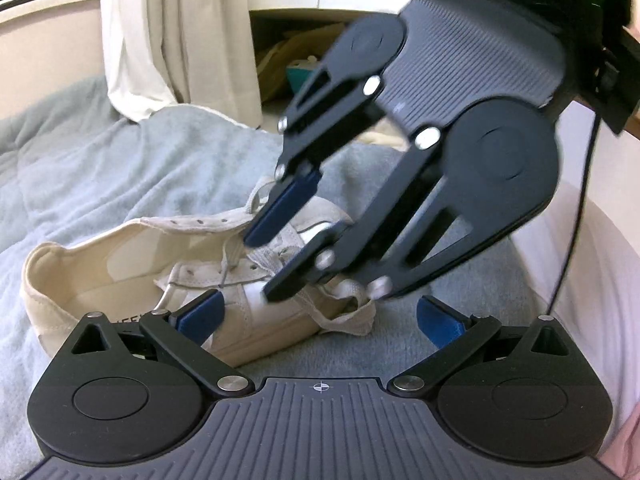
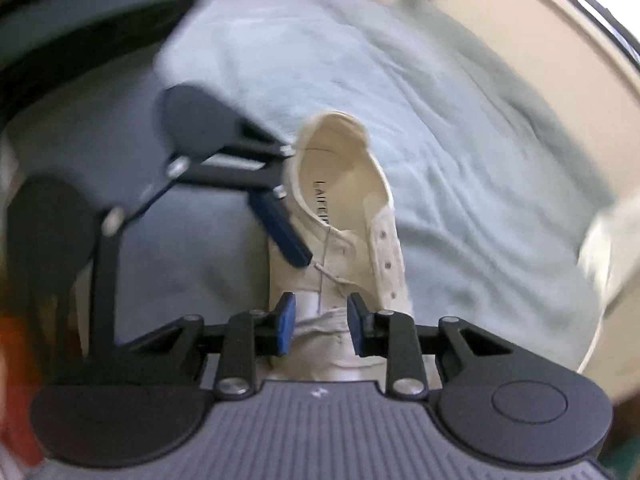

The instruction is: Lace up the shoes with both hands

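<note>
Right claw (image 1: 266, 270) angled down over shoe (image 1: 120, 276), parted.

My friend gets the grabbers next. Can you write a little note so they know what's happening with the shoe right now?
Left gripper: open wide, holding nothing, low beside the shoe.
Right gripper: open, fingers either side of the lace near the toe, not clamped.
The shoe lies on the blue blanket.
Done: only the lowest eyelets look threaded.
Left: upper eyelets empty; grab the lace ends, thread upward, tie.
</note>
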Demonstrator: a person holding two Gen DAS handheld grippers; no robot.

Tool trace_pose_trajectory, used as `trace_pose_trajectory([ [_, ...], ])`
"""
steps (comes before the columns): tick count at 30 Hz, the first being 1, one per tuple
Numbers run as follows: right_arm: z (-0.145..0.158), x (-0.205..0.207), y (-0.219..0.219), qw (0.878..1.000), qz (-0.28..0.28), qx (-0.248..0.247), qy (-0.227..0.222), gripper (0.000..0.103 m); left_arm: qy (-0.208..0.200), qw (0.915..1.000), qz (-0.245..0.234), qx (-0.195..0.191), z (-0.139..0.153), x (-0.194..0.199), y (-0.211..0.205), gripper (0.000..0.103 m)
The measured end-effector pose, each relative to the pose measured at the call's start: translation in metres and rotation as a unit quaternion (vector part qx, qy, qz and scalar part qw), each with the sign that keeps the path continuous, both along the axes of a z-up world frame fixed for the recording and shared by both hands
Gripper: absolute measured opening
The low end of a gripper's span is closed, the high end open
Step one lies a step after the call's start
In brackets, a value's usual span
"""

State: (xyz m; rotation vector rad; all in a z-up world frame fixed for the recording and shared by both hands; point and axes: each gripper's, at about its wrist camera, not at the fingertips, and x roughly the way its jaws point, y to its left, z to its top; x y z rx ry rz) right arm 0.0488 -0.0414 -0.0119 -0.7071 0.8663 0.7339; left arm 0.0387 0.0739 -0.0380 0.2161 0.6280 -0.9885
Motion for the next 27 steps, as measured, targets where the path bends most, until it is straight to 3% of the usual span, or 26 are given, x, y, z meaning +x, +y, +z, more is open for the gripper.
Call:
trace_pose_trajectory([
  [3,0.001,0.002,-0.008,1.000,-0.018,0.004,0.005,0.021,0.002,1.0000,0.000,0.000,0.002,-0.002,-0.006,0.103],
  [8,0.011,0.016,-0.022,0.993,-0.074,-0.002,0.091,0.018,0.002,1.0000,0.001,0.000,0.004,0.001,-0.010,0.103],
  [10,0.026,0.009,-0.024,0.997,-0.054,0.000,0.046,0.018,0.001,1.0000,0.001,0.002,0.004,0.003,-0.013,0.103],
  [12,0.038,0.006,-0.013,0.999,-0.003,0.001,-0.034,0.018,-0.001,1.0000,0.001,0.003,0.009,-0.011,-0.009,0.103],
  [14,0.040,0.008,0.001,0.998,0.028,0.012,-0.052,0.018,-0.002,1.0000,0.001,0.003,0.010,-0.014,-0.008,0.103],
  [16,0.032,0.013,0.014,0.998,0.021,0.021,-0.046,0.017,-0.002,1.0000,0.000,0.003,0.010,-0.016,-0.007,0.103],
  [19,0.014,0.013,0.027,0.996,0.007,0.014,-0.085,0.012,-0.002,1.0000,0.000,0.002,0.012,-0.023,-0.003,0.103],
  [23,0.010,0.026,0.016,0.996,-0.023,0.083,-0.031,0.010,-0.003,1.0000,-0.002,0.004,0.013,-0.022,-0.003,0.103],
  [27,0.017,0.053,-0.013,0.971,-0.099,0.213,0.048,0.015,-0.004,1.0000,-0.002,0.005,0.012,-0.020,-0.003,0.103],
])
